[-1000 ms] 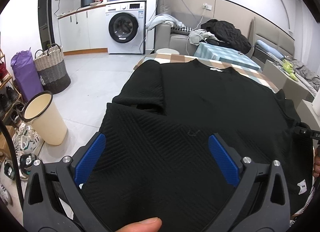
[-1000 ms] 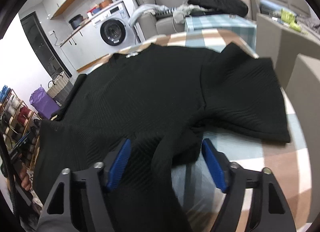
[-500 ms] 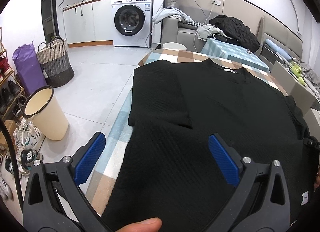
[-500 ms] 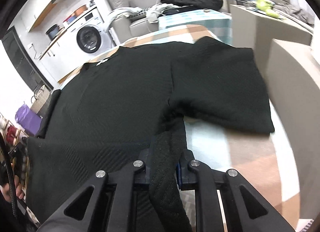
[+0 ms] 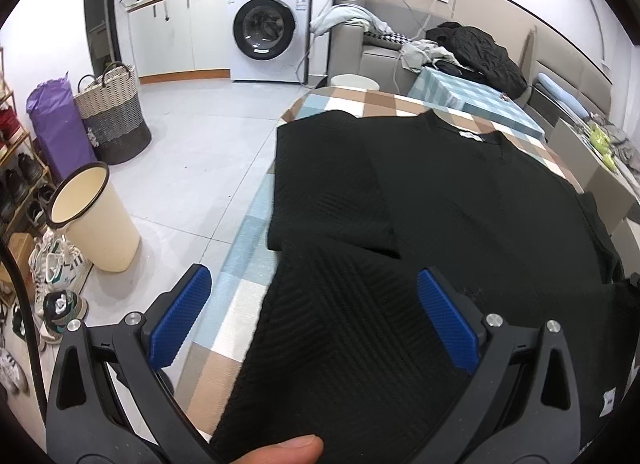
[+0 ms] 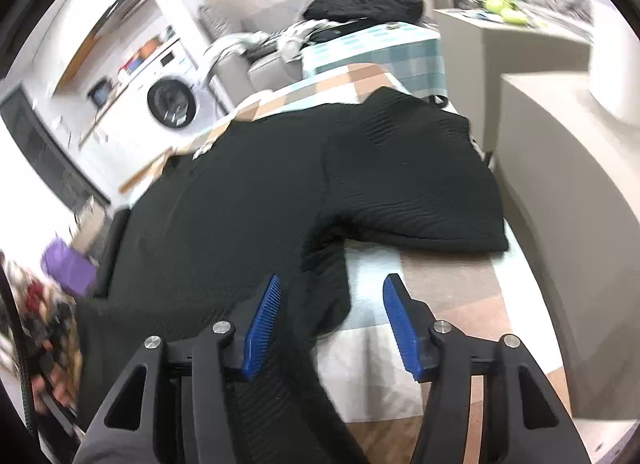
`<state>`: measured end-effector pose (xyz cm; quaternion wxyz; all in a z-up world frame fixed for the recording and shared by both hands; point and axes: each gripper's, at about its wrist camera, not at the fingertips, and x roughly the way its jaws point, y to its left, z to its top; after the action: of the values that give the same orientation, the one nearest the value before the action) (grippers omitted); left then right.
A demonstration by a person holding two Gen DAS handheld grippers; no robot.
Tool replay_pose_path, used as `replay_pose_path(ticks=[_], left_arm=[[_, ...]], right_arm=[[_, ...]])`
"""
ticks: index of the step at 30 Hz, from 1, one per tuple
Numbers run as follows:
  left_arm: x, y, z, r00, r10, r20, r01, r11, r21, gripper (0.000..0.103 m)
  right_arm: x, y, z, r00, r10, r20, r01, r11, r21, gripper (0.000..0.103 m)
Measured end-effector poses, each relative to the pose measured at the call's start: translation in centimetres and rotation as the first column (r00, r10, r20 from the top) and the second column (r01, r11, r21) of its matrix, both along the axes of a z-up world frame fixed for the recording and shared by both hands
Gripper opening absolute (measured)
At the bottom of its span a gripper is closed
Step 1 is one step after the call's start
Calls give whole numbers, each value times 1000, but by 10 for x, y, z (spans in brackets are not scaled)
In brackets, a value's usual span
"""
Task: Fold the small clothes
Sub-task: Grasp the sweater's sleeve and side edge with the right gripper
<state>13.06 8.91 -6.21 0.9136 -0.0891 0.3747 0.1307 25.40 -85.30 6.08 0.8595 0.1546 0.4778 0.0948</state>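
Note:
A black ribbed short-sleeved top lies spread flat on a checked tablecloth, collar at the far end. My left gripper is open over its near left hem, with the fabric lying between the blue pads, not pinched. In the right wrist view the same top shows with its right sleeve spread out. My right gripper is open at the near right hem, and a loose fold of fabric lies between its pads.
A cream bin, shoes and a shoe rack stand on the floor at the left. A woven basket and a washing machine are farther back. Beige boxes stand close to the table's right edge. A sofa with clothes is behind.
The right gripper, shut on the hem half a second ago, has opened and let the fabric go. The left view has pulled back a little; the top lies flatter.

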Motion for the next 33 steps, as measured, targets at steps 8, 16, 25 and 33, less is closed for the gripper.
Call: replay_pose_path(ticks=[8, 16, 25, 33], left_arm=[[13, 6, 14, 999, 16, 30, -16, 1000, 11, 102], [32, -5, 10, 1000, -14, 11, 14, 1000, 17, 102], [39, -6, 4, 1000, -25, 3, 25, 1000, 13, 102], [45, -2, -3, 1000, -24, -13, 24, 1000, 2, 102]], right_arm=[[4, -63, -9, 959, -271, -78, 279, 953, 119, 55], [15, -95, -30, 918, -376, -125, 392, 909, 139, 55], [53, -67, -30, 954, -291, -73, 279, 950, -139, 47], [70, -76, -39, 970, -235, -64, 218, 955, -203, 36]])
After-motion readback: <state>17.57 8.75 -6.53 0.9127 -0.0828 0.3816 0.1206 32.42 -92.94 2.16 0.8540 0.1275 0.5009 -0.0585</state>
